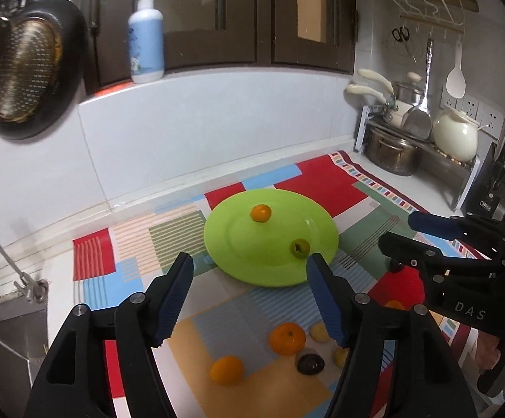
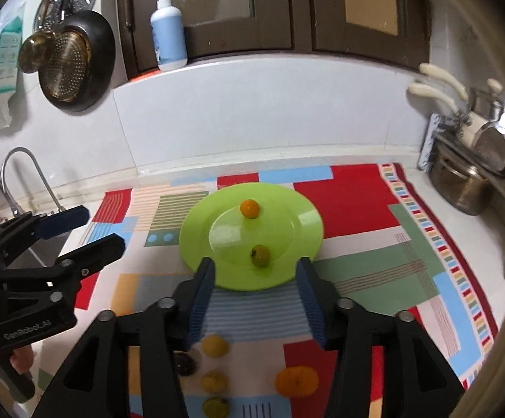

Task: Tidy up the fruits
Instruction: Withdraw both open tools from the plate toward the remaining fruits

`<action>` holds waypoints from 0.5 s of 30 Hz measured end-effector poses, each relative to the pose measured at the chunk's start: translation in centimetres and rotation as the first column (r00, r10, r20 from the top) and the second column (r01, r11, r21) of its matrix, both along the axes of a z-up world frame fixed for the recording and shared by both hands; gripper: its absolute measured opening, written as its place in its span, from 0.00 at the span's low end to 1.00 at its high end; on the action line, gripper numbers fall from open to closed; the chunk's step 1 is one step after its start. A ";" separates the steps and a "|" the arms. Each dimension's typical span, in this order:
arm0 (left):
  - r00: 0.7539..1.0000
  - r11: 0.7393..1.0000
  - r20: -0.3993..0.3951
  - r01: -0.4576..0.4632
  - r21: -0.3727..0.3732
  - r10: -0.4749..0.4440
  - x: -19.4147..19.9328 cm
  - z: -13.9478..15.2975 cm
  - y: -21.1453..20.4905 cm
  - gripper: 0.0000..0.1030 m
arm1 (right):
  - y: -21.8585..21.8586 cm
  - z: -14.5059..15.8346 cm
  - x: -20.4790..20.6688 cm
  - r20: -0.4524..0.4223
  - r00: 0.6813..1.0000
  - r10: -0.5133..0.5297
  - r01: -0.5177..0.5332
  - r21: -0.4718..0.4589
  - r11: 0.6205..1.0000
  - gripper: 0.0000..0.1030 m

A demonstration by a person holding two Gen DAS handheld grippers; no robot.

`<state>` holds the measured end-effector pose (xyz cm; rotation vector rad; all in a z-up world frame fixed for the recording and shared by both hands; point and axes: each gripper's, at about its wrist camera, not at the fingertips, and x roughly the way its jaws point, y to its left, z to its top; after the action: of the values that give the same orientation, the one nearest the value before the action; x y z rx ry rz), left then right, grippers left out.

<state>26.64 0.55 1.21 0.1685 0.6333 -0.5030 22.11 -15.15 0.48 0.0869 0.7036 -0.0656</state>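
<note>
The right gripper (image 1: 400, 233) body reads "DAS"; the left gripper (image 2: 95, 230) body reads "CenRobot_AI".

This is a home kitchen. A white countertop (image 1: 374, 170) runs along a white tiled wall (image 1: 182, 132), spread with a patchwork cloth of red, blue and green blocks (image 2: 356, 195). Left of the cloth a curved chrome tap (image 2: 22, 174) stands over a steel sink (image 1: 5, 331). Right of the cloth a small metal rack (image 1: 426, 153) carries steel pots and a cream ceramic pot (image 1: 456, 136). Above the cloth are dark brown wooden cabinet doors (image 1: 217, 17), a white-and-blue pump bottle (image 1: 146, 38) on the ledge, and a black frying pan (image 1: 26, 69) on the wall.
</note>
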 end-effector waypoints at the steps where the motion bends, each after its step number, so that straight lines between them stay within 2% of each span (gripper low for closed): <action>1: 1.000 1.000 0.008 -0.003 -0.002 0.003 -0.4 0.1 0.4 0.68 | 0.3 0.2 -0.5 0.012 1.000 -0.006 0.006 -0.012 1.000 0.51; 15: 0.998 1.000 0.064 0.018 0.000 -0.018 -4.0 0.8 3.8 0.72 | 3.5 0.5 -5.2 0.074 0.996 -0.053 0.054 -0.014 0.998 0.51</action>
<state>22.64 4.40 2.05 0.1889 0.5697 -0.5137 16.93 -11.62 1.02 0.0922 0.6272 -0.1188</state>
